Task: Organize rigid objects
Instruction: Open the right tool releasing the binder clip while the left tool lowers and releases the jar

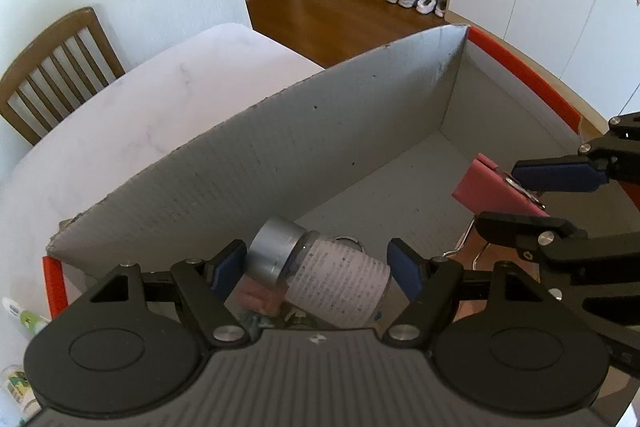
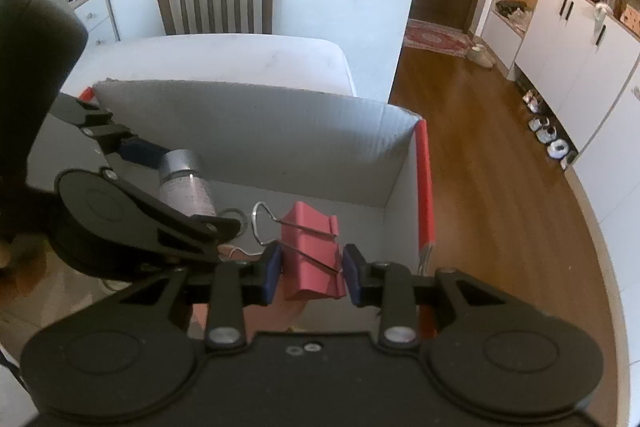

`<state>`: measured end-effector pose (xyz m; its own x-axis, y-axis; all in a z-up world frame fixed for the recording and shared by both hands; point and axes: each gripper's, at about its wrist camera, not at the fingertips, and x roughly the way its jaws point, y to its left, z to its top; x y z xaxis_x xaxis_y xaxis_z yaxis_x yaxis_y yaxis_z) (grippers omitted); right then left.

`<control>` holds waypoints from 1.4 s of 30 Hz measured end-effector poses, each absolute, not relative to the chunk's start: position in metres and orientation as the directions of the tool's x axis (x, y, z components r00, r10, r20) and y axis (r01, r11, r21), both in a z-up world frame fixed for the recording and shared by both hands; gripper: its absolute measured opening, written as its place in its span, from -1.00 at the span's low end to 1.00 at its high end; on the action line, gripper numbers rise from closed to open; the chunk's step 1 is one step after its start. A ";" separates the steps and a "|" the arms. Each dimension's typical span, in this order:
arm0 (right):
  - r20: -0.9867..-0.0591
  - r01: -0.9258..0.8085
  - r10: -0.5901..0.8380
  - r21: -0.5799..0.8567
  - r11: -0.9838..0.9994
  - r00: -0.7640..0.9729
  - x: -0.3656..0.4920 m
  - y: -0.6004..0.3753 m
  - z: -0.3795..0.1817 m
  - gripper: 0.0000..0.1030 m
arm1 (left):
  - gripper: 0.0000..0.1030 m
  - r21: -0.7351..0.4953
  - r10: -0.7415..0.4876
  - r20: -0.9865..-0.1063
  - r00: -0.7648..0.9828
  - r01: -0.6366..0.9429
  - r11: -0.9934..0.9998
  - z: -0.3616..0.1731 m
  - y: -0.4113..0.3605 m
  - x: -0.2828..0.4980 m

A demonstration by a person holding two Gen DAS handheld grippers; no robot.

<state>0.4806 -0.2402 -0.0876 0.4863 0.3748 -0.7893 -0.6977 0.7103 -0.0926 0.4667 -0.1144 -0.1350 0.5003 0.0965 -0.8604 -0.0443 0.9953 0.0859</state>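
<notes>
A small bottle [image 1: 336, 279] with a silver cap and a white printed label sits slanted between the blue pads of my left gripper [image 1: 316, 263], which is shut on it over the near end of an open grey cardboard box [image 1: 280, 167]. From the right wrist view the same bottle [image 2: 186, 183] is clamped end to end by the left gripper [image 2: 188, 187]. My right gripper [image 2: 312, 263] is shut on a pink binder clip [image 2: 312, 247] with wire handles, also above the box [image 2: 260, 131] floor. In the left wrist view the clip [image 1: 484, 183] and right gripper [image 1: 504, 197] are at the right.
The box has red edges and stands on a white table [image 1: 160, 87]. A round metal ring [image 2: 234, 217] lies on the box floor under the bottle. A wooden chair [image 2: 216, 3] stands behind the table. Small containers [image 1: 24, 315] lie on the table left of the box.
</notes>
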 end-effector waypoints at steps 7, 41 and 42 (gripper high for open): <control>-0.818 -0.699 0.335 -0.108 0.707 0.467 0.487 -0.232 -0.093 -0.32 | 0.51 0.077 0.088 -0.868 0.488 -0.041 0.996 -0.136 -0.113 0.470; -0.786 -0.732 0.414 -0.071 0.678 0.460 0.442 -0.253 -0.056 0.54 | 0.50 0.004 0.071 -0.797 0.599 -0.112 0.994 -0.086 -0.101 0.422; -0.782 -0.732 0.421 -0.065 0.678 0.459 0.441 -0.253 -0.054 0.56 | 0.51 0.001 0.069 -0.793 0.605 -0.113 0.994 -0.084 -0.100 0.419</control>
